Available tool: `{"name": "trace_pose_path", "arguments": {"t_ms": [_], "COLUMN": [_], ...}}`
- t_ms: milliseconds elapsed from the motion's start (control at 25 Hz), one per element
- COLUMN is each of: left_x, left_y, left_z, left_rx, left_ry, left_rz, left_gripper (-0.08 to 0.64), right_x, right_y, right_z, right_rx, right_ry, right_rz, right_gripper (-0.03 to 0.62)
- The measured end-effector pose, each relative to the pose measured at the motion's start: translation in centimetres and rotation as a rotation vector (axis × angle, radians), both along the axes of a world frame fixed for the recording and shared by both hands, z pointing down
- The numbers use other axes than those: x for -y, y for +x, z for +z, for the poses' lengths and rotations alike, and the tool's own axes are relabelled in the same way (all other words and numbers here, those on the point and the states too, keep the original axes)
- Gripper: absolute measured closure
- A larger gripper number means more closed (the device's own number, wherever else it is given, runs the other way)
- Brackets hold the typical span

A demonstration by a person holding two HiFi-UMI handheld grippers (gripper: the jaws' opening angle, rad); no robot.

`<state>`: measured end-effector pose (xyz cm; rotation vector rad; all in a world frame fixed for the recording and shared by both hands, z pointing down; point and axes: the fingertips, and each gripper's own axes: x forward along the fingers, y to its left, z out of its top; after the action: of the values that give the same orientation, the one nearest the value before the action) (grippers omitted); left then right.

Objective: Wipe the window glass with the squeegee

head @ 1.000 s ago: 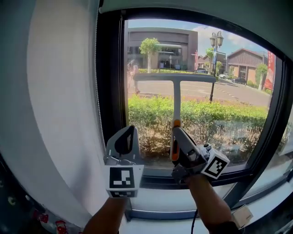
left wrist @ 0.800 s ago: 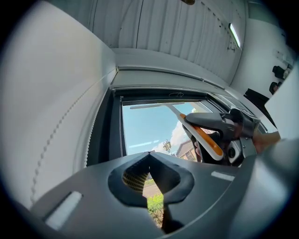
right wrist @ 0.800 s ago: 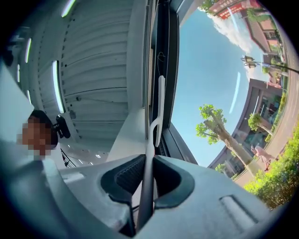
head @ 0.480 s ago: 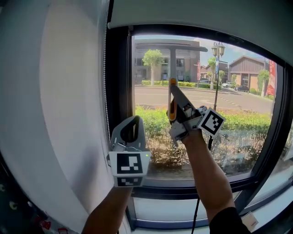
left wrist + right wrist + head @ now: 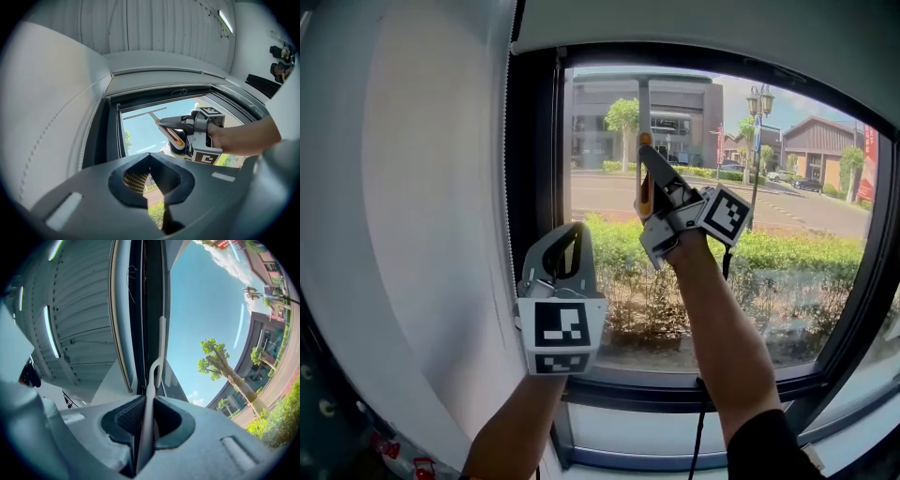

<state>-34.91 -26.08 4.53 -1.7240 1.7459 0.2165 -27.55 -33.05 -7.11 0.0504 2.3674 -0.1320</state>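
Observation:
The squeegee (image 5: 644,101) is a pale T-shaped tool, its blade lying across the top of the window glass (image 5: 769,253) just below the upper frame. My right gripper (image 5: 645,155) is raised high and shut on the squeegee's handle. In the right gripper view the handle (image 5: 149,413) runs up between the jaws to the blade (image 5: 161,348) beside the dark frame. My left gripper (image 5: 567,232) hangs lower, left of the pane, shut and empty. The left gripper view shows the right gripper (image 5: 171,133) and the blade (image 5: 140,113).
A white blind (image 5: 422,234) with a bead cord (image 5: 506,187) covers the wall on the left. A dark window frame (image 5: 534,187) surrounds the glass, with a sill (image 5: 656,427) below. A black cable (image 5: 698,422) hangs under my right arm.
My right gripper has carried the squeegee from the middle of the pane up to its top edge. The left gripper rose slightly and stayed shut.

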Motion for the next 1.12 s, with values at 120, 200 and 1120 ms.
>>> {"name": "trace_pose_path", "arguments": {"t_ms": [120,200,1120], "left_x": [0.3,0.6,2.0], "left_y": [0.4,0.7,3.0], "left_z": [0.6,1.3,10.4], "left_rx": [-0.002,-0.006,-0.092], "left_ry": [-0.009,-0.023,-0.151], "left_rz": [-0.006,-0.004,0.063], "left_gripper": [0.545,0.545,0.543], "right_x": [0.4,0.6,-0.9], "right_y": [0.0,0.2,1.6], "right_z": [1.0,1.9,17.2], "right_rx": [-0.016,-0.024,-0.106], "right_ry": [-0.017,-0.025,-0.181], "right_rz": [-0.009,-0.011,-0.037], "right_gripper": [0.546,0.546,0.545]}}
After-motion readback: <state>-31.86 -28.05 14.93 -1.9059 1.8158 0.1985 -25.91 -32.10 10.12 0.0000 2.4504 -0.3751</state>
